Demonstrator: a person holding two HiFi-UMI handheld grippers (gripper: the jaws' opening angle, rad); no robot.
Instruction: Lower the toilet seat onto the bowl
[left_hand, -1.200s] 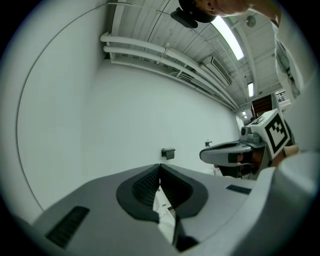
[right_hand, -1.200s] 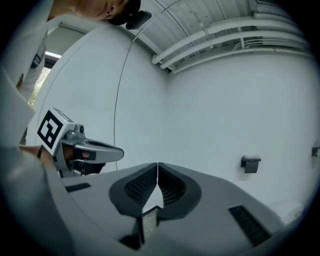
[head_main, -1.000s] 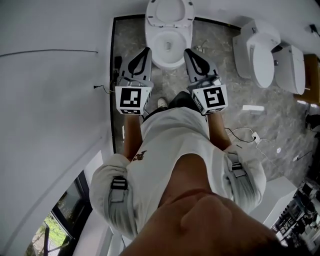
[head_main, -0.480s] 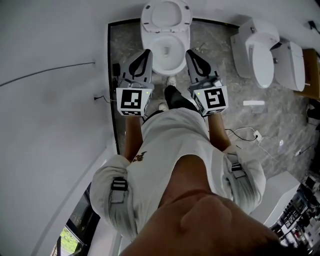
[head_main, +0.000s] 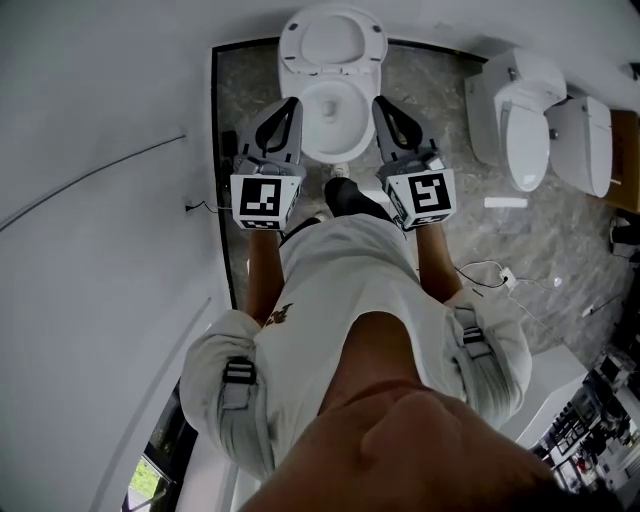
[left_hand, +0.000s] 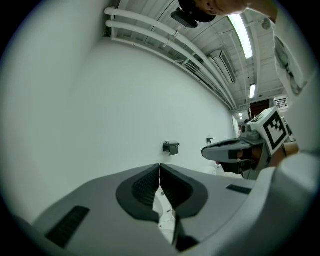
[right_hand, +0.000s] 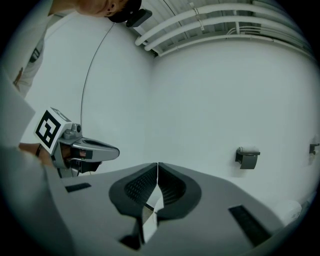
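Toilet seat (head_main: 332, 40) stands up at the back of the bowl (head_main: 340, 152) in your head view, with your left gripper (head_main: 289, 106) and right gripper (head_main: 383, 106) on each side. Your left gripper view shows its jaws pressed together, holding nothing. Your right gripper view shows the same.

No legible words, brand names or numbers appear in any view. The only markings are black-and-white square codes, one on the cube (head_main: 262, 198) at the rear of the left claw (head_main: 291, 103) and one on the matching cube (head_main: 429, 194) behind the right claw (head_main: 381, 101). A small gold emblem (head_main: 279, 313) on the person's white shirt (head_main: 345, 260), behind the left claw, is too small to read.
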